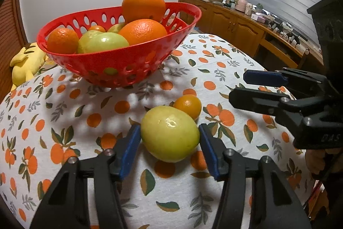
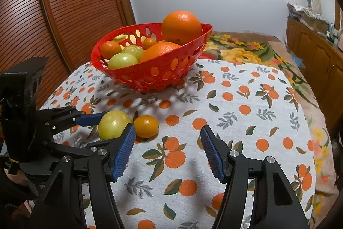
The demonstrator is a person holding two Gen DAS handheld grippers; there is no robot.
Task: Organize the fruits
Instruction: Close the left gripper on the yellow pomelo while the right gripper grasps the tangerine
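Here we are, low over the tablecloth, our left gripper straddling the green fruit at lower centre of the left view. The blue pads sit on either flank of it; the left one looks to be touching, the right one shows perhaps a sliver of gap, so we cannot call it a firm pinch yet. No earlier look here, so we judge only what stands now: a fruit framed, on the cloth, not lifted.

Just behind it, touching or nearly so, lies the small orange. That is our hazard: squeeze off-centre and the green one rolls into it. We want the pads square across the widest part, then a straight lift.

The right gripper hangs spread and empty at lower centre of its own view, over bare cloth, well clear of both fruits.

The basket waits at upper left-centre, already heaped. The big orange perches on top, so we should lower ours into the near side gently.
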